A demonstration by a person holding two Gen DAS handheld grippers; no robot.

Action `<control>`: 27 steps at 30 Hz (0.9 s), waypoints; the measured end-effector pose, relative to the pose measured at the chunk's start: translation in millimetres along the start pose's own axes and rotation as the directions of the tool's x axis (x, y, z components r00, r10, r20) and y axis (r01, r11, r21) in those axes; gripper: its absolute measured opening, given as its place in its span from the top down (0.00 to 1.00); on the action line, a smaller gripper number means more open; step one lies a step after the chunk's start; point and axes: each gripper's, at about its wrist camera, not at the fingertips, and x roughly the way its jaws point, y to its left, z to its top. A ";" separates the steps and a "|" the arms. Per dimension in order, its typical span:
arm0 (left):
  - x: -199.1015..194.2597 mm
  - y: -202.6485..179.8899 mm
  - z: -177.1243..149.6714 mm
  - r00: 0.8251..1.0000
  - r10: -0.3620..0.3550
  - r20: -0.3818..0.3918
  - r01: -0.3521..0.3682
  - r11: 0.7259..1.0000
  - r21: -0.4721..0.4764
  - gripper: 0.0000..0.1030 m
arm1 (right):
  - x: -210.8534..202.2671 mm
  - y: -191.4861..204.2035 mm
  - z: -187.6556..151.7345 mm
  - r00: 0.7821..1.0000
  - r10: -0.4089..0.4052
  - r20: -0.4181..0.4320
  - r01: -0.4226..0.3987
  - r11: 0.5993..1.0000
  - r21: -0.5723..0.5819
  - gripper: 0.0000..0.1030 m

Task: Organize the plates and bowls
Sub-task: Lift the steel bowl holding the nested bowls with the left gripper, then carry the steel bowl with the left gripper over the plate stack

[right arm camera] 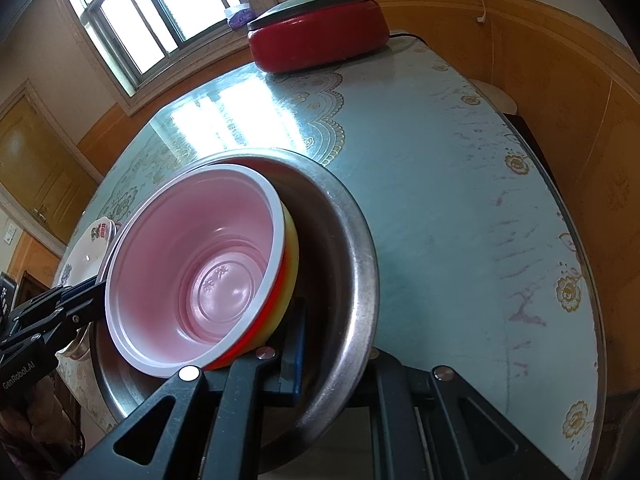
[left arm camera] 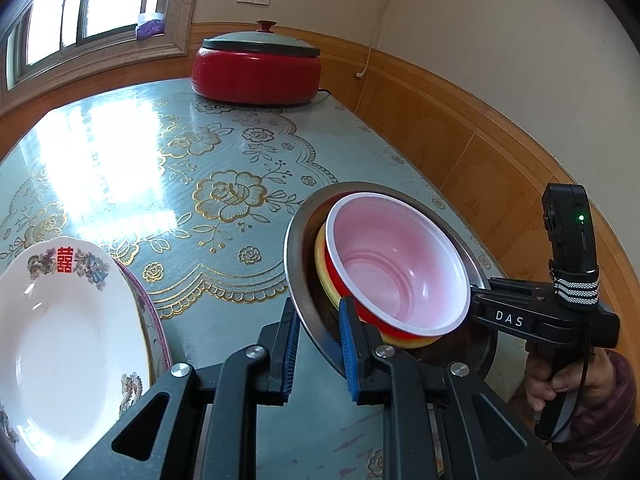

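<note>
A steel bowl (left arm camera: 298, 224) (right arm camera: 352, 240) is tilted above the table, with a yellow bowl (left arm camera: 322, 256) (right arm camera: 294, 256) and a red bowl with a pink inside (left arm camera: 400, 256) (right arm camera: 200, 248) nested in it. My left gripper (left arm camera: 320, 320) straddles the steel bowl's near rim, its jaws apart with a gap showing on both sides. My right gripper (right arm camera: 340, 344) grips the steel bowl's rim from the other side; it also shows in the left wrist view (left arm camera: 476, 300). A white plate with red characters (left arm camera: 68, 340) (right arm camera: 90, 256) sits on a pink-rimmed plate (left arm camera: 154, 332) at the left.
A red electric pot with a grey lid (left arm camera: 256, 68) (right arm camera: 320, 32) stands at the far end of the table with the blue floral cloth (left arm camera: 192, 168) (right arm camera: 460, 200). Wood-panelled wall (left arm camera: 460, 140) runs along the table's right edge. A window (right arm camera: 160, 12) is beyond.
</note>
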 end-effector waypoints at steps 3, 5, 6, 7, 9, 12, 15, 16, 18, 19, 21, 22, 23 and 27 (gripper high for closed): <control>-4.1 0.7 -0.6 1.000 0.004 0.004 -0.004 1.000 -0.008 0.81 | 0.0 0.6 2.9 1.000 0.010 0.001 -0.010 1.000 -0.005 0.91; -6.0 1.1 -0.5 1.000 0.009 0.006 -0.009 1.000 -0.015 0.81 | 1.1 2.1 3.7 1.000 0.016 -0.001 -0.016 1.000 -0.015 0.91; -7.3 2.1 -1.3 1.000 0.011 0.006 -0.011 1.000 -0.020 0.81 | 2.2 2.7 4.1 1.000 0.019 -0.004 -0.019 1.000 -0.020 0.91; -7.7 3.1 -1.5 1.000 0.014 0.004 -0.014 1.000 -0.025 0.81 | 3.6 2.9 4.2 1.000 0.022 -0.007 -0.022 0.999 -0.024 0.91; -9.2 3.2 -2.8 1.000 0.024 0.002 -0.024 0.999 -0.029 0.81 | 5.4 3.8 3.9 1.000 0.029 -0.010 -0.030 0.999 -0.028 0.91; -13.0 4.3 -4.2 0.999 0.039 0.000 -0.039 0.999 -0.035 0.81 | 8.7 5.4 3.9 0.999 0.046 -0.021 -0.047 0.998 -0.033 0.91; -17.9 7.2 -3.9 0.999 0.045 0.006 -0.044 0.998 -0.039 0.81 | 8.8 10.6 4.7 0.998 0.050 -0.026 -0.051 0.997 -0.052 0.91; -19.5 8.3 -3.1 0.999 0.042 0.009 -0.042 0.998 -0.040 0.81 | 7.6 12.3 4.8 0.998 0.049 -0.024 -0.051 0.997 -0.053 0.91; -23.1 10.9 -0.7 0.999 0.032 0.021 -0.031 0.999 -0.034 0.81 | 3.4 15.9 5.0 0.999 0.047 -0.009 -0.048 0.997 -0.053 0.91; -24.8 12.6 0.4 0.999 0.026 0.028 -0.025 0.999 -0.028 0.81 | 1.5 17.1 5.1 0.999 0.045 0.000 -0.045 0.998 -0.050 0.91; -28.1 16.3 2.0 0.999 0.017 0.034 -0.016 1.000 -0.018 0.81 | -1.7 21.5 5.6 0.999 0.039 0.014 -0.038 0.999 -0.037 0.91; -29.5 19.5 3.1 0.999 0.013 0.035 -0.012 1.000 -0.014 0.81 | -2.7 24.5 6.5 0.999 0.034 0.020 -0.034 0.999 -0.033 0.91; -31.6 22.9 4.1 0.999 0.009 0.037 -0.009 1.000 -0.012 0.81 | -3.6 29.1 7.2 0.999 0.030 0.024 -0.029 0.999 -0.032 0.91; -41.4 37.5 7.4 0.999 0.001 0.048 -0.001 1.000 -0.002 0.80 | -6.5 48.9 8.1 0.999 0.016 0.029 -0.014 0.999 -0.043 0.91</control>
